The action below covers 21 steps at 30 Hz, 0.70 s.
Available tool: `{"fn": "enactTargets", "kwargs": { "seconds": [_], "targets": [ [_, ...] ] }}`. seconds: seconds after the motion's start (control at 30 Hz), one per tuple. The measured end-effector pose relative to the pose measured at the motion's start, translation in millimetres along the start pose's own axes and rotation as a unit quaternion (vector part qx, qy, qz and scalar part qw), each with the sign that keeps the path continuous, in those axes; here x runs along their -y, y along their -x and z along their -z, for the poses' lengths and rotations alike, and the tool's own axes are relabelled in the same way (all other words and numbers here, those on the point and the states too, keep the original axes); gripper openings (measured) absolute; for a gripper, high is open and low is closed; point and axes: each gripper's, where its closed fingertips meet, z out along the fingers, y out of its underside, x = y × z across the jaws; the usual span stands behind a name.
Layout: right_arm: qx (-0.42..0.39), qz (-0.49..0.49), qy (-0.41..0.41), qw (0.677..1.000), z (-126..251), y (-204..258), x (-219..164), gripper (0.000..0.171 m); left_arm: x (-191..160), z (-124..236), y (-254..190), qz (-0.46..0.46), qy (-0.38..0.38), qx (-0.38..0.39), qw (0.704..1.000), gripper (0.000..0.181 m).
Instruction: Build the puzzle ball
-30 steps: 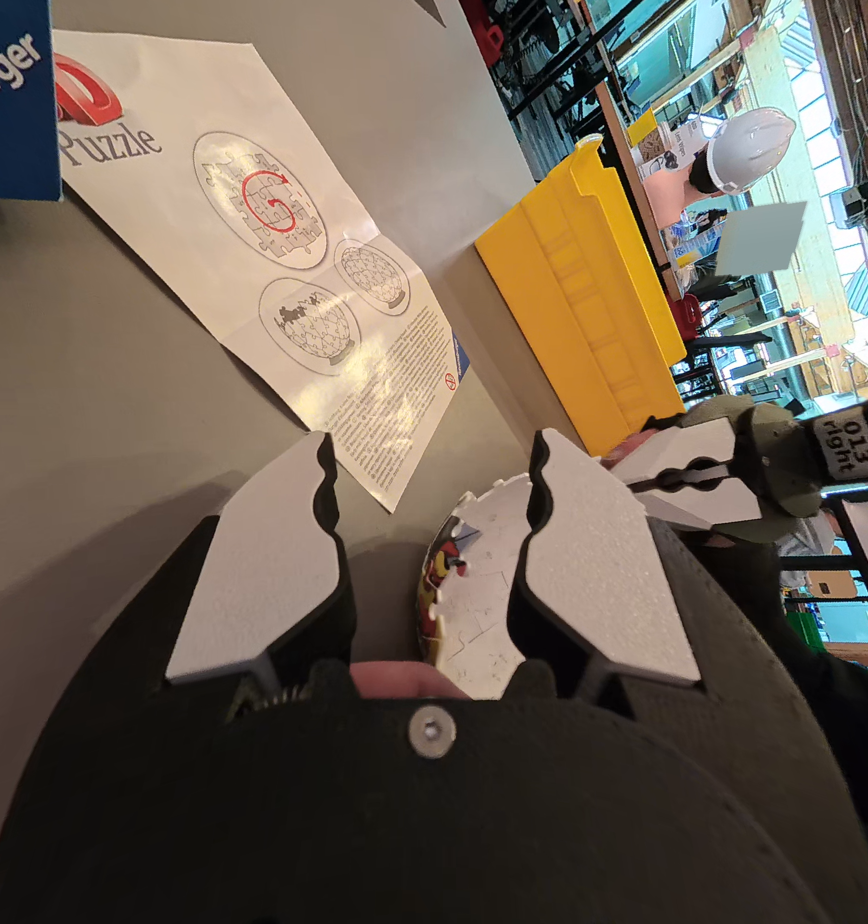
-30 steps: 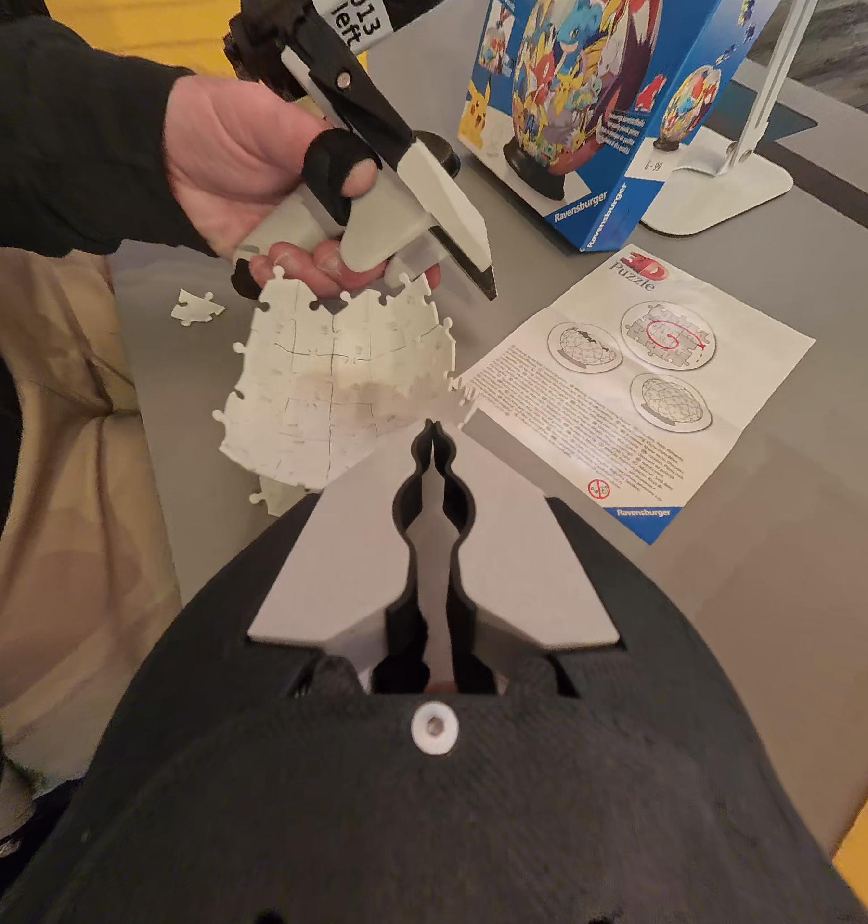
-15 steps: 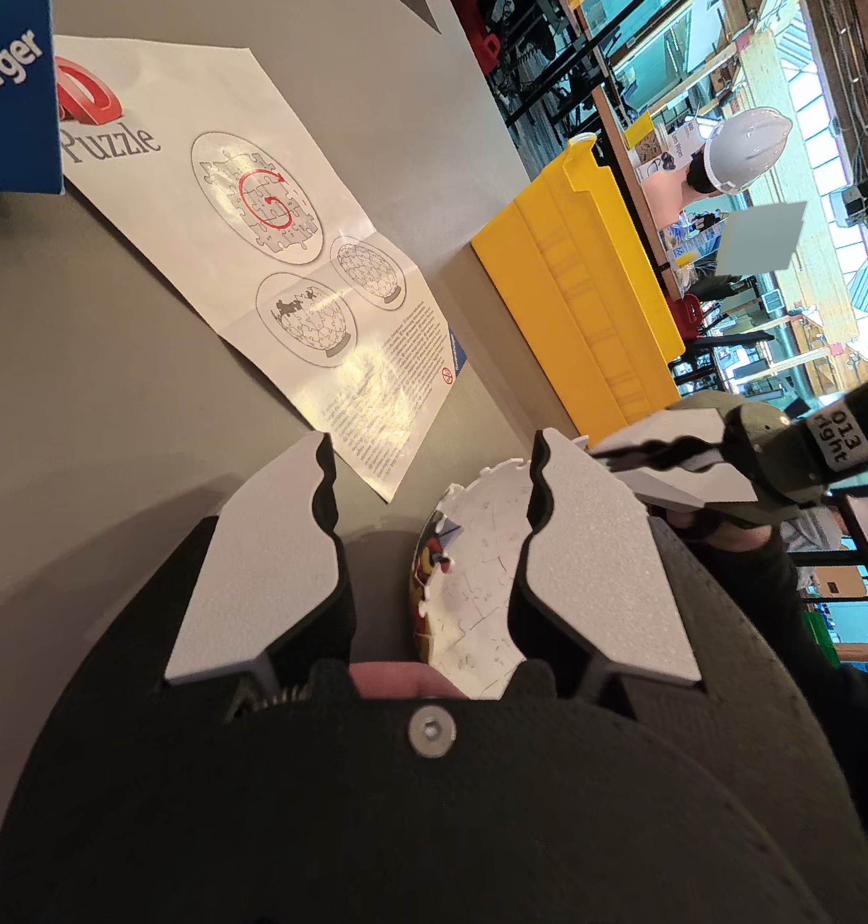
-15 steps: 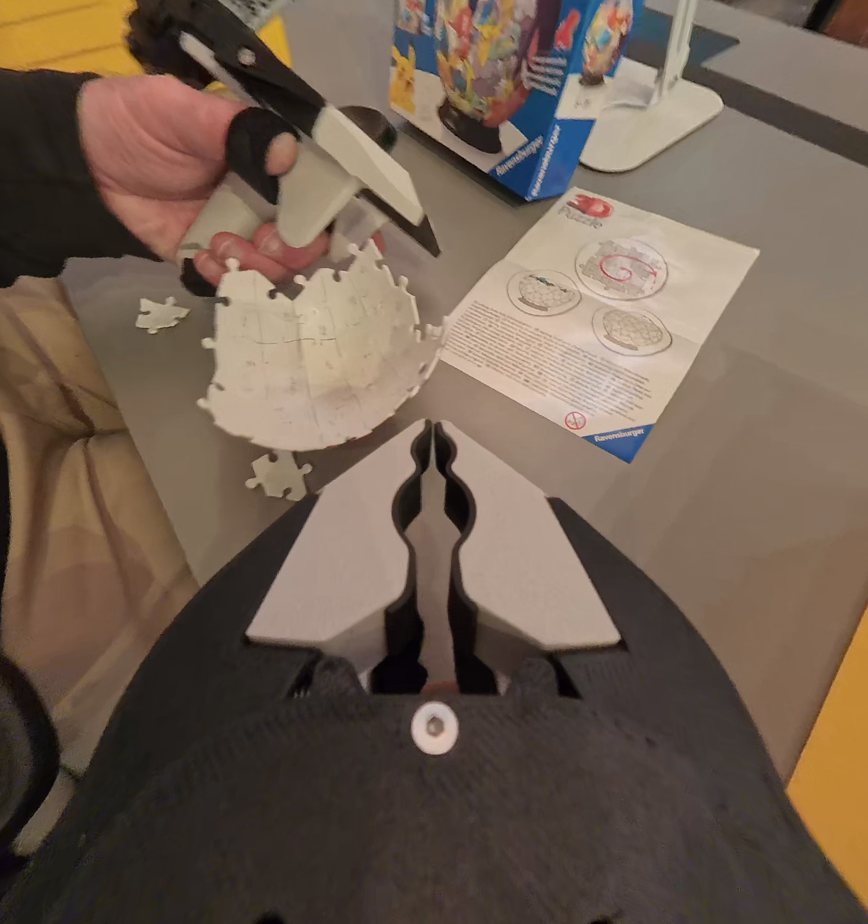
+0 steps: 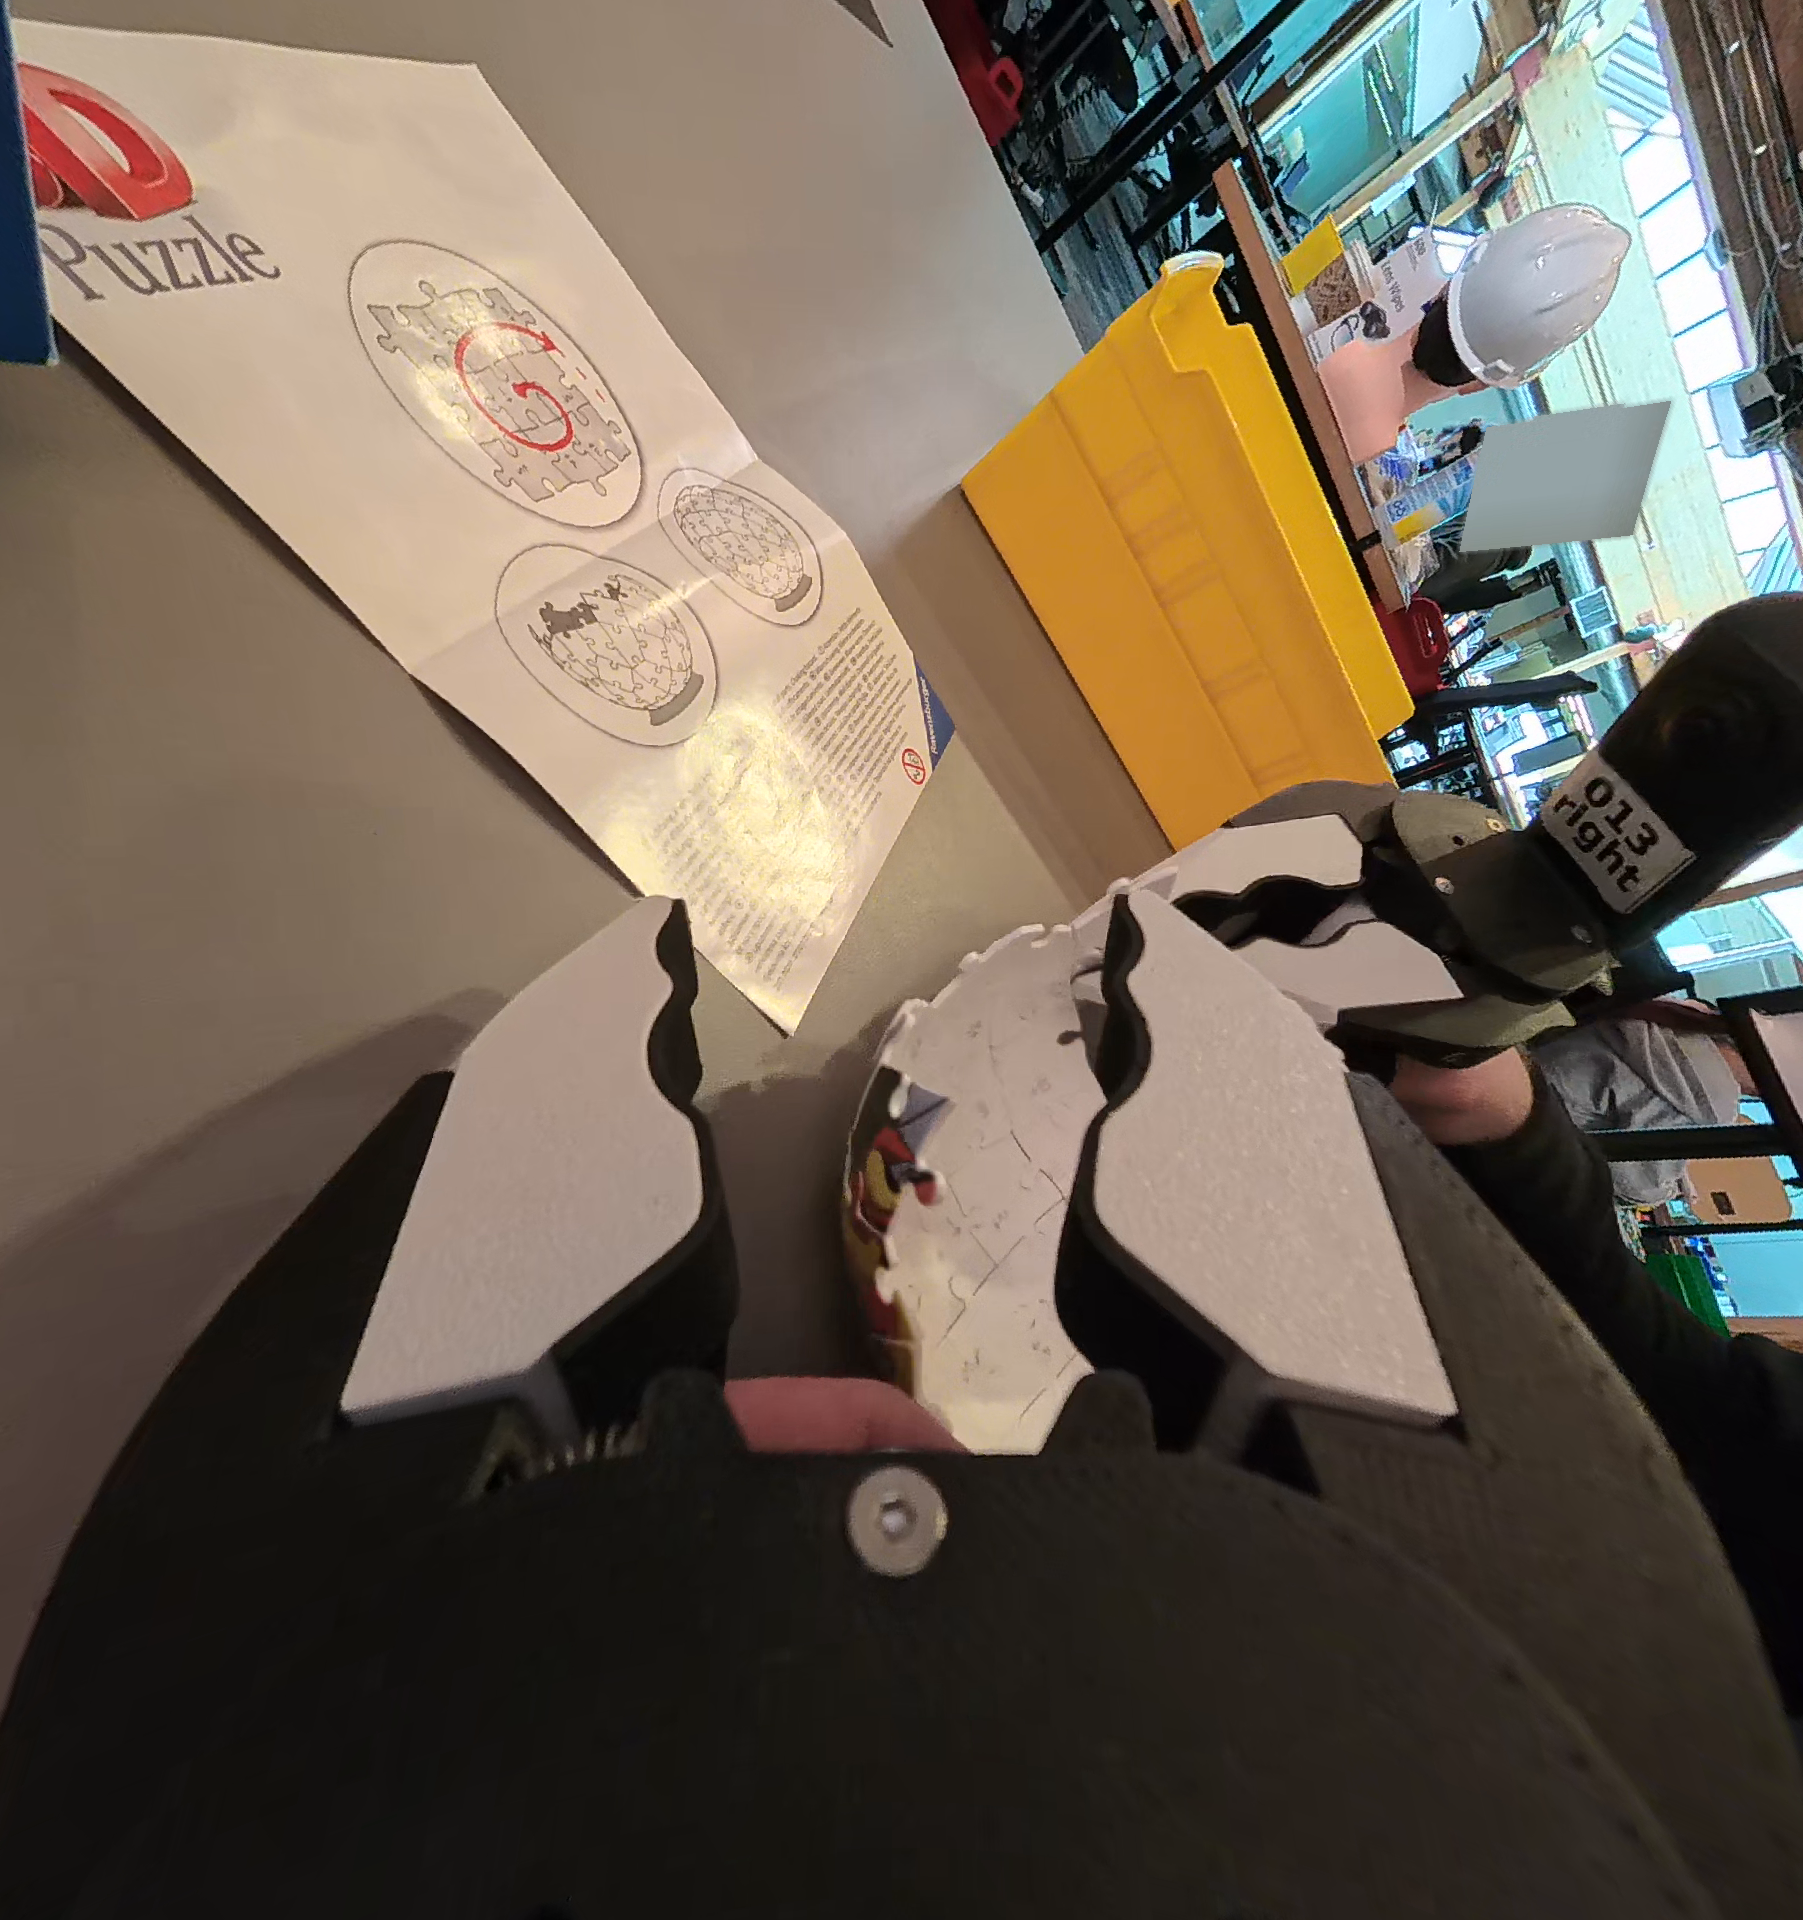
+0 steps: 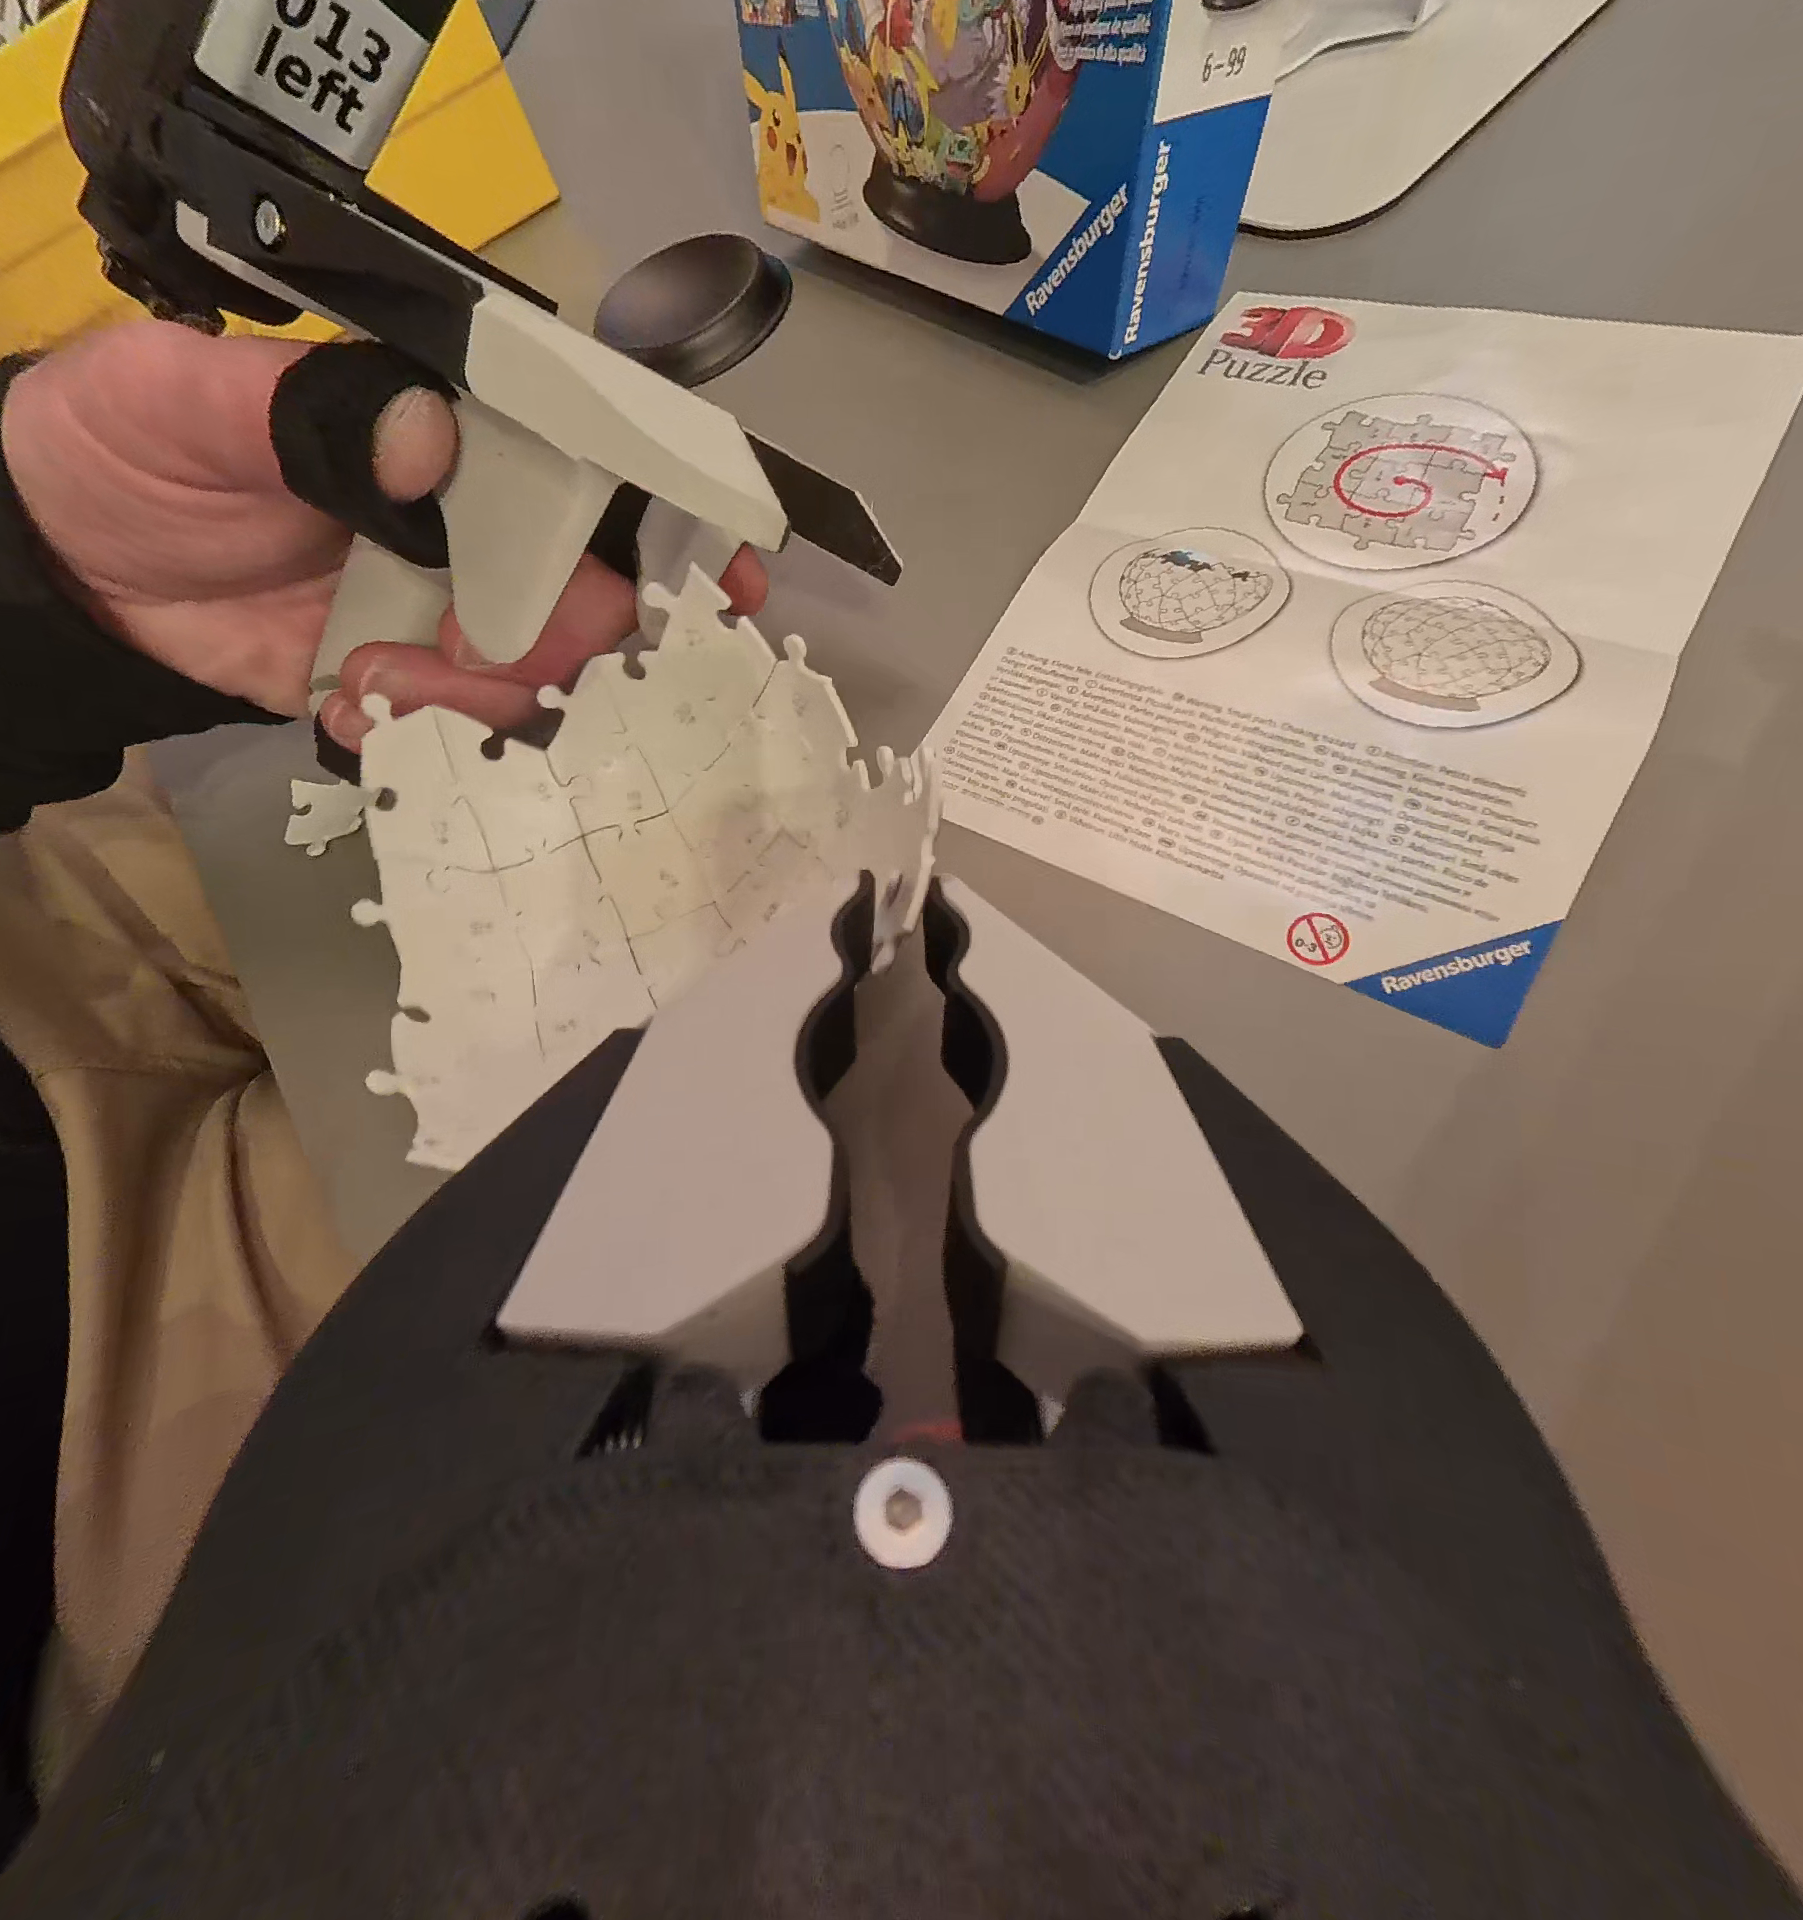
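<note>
While the person's left hand [image 6: 201, 520] cradles the curved puzzle shell [image 6: 606, 862] under the gaping left hand-held gripper [image 5: 892, 977], the right hand-held gripper [image 6: 892, 904] pinches a piece [image 6: 902, 831] at its rim, presumably to seat it.

L gripper [image 5: 892, 971] jaws apart; puzzle shell [image 5: 990, 1174] betw. them, R gripper [image 5: 1203, 914] touching.

white puzzle shell [image 6: 606, 831] (colourful outside), yellow bin [image 5: 1188, 582]
</note>
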Motion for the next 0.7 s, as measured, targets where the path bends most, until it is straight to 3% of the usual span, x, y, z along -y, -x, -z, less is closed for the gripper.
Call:
{"fn": "enactTargets", "kwargs": {
  "seconds": [0.43, 0.53, 0.7],
  "targets": [
    [-0.015, -0.011, -0.013, 1.000, -4.1, -6.7, 4.2, 0.000, -4.5, -1.9, 0.2, 0.006, 0.004, -0.006, 1.000, 0.075],
    [-0.012, -0.020, -0.014, 1.000, -3.8, -7.0, 4.6, 0.012, -4.5, -1.6, 0.0, 0.007, 0.003, -0.008, 1.000, 0.075],
    [-0.016, -0.026, -0.017, 0.999, -2.9, -8.9, 5.2, 0.004, -6.6, -2.7, -1.7, 0.007, 0.005, -0.010, 1.000, 0.075]
  ]
}}
